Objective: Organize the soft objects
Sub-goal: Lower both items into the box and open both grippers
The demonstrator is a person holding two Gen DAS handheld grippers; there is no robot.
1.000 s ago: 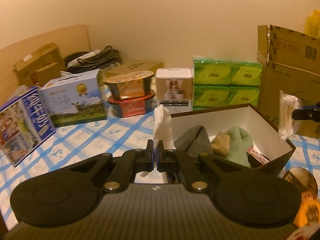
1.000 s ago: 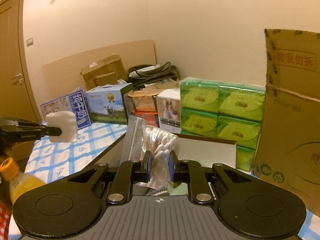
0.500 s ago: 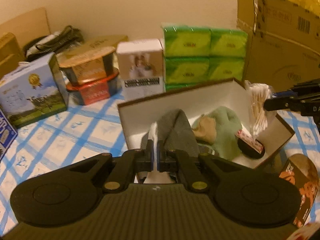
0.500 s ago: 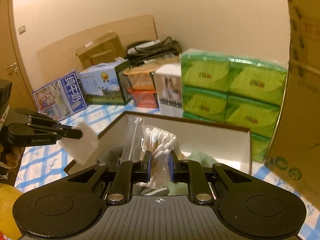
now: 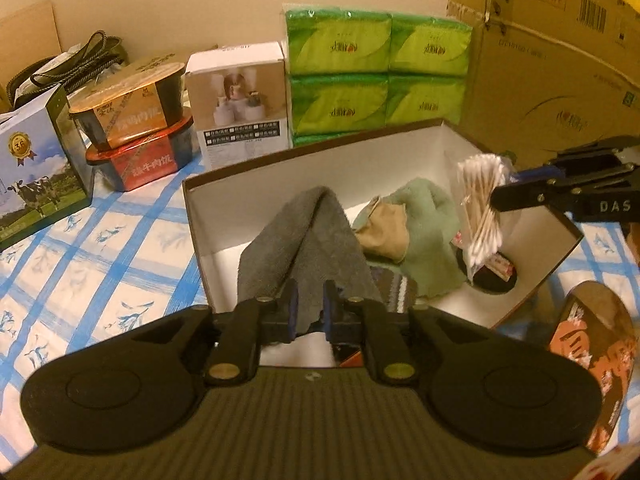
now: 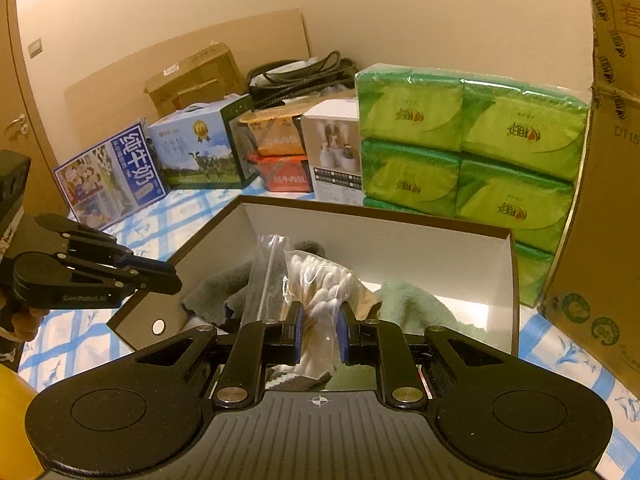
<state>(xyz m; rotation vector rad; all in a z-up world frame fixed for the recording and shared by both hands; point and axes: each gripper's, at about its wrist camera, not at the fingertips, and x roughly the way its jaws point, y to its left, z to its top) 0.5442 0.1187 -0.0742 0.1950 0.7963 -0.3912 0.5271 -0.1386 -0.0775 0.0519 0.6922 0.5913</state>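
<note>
Left gripper (image 5: pixel 311 306) jaws just opened, nothing pinched, over grey cloth (image 5: pixel 306 240) in the white box (image 5: pixel 224 216); right gripper (image 6: pixel 318 334) clamps bag of cotton swabs (image 6: pixel 320 292) above box

Light: I read dim, warm yellow indoor light in both views | Glare: sheen on green tissue packs (image 6: pixel 472 152) | Shadows: soft inside the box (image 5: pixel 400 160) | Distortion: strong fisheye bending, dark corners | Focus: slightly soft, grainy
</note>
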